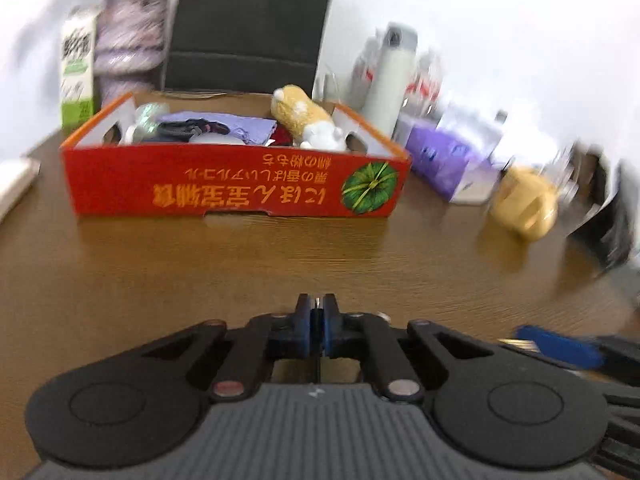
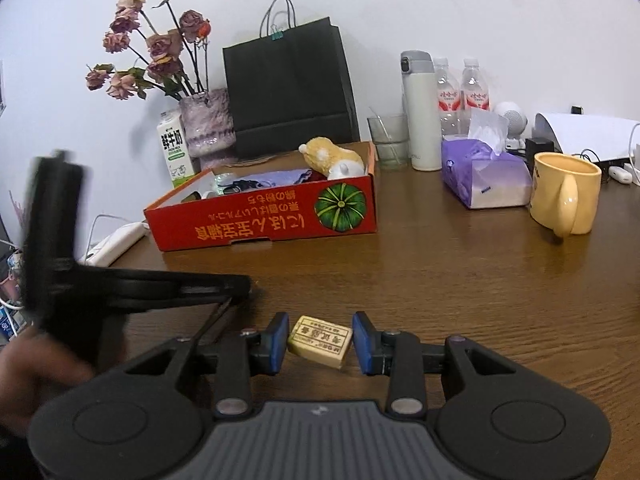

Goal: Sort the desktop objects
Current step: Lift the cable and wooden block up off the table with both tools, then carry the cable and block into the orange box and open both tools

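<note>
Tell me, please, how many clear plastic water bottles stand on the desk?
2: the left clear plastic bottle stands beside the white thermos flask; the right one is behind the purple tissue pack. Others may be hidden.

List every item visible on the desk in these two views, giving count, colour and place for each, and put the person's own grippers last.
eraser: 1, cream, between the right gripper's fingers
box: 1, red, desk centre
plush toy: 1, yellow-white, in box
mug: 1, yellow, right
tissue pack: 1, purple, beside mug
flask: 1, white, behind tissues
bottles: 2, clear, behind flask
glass: 1, clear, left of flask
bag: 1, black, behind box
vase: 1, purple, dried roses
milk carton: 1, white-green, beside vase
left gripper: shut, empty
right gripper: open, around eraser
</note>
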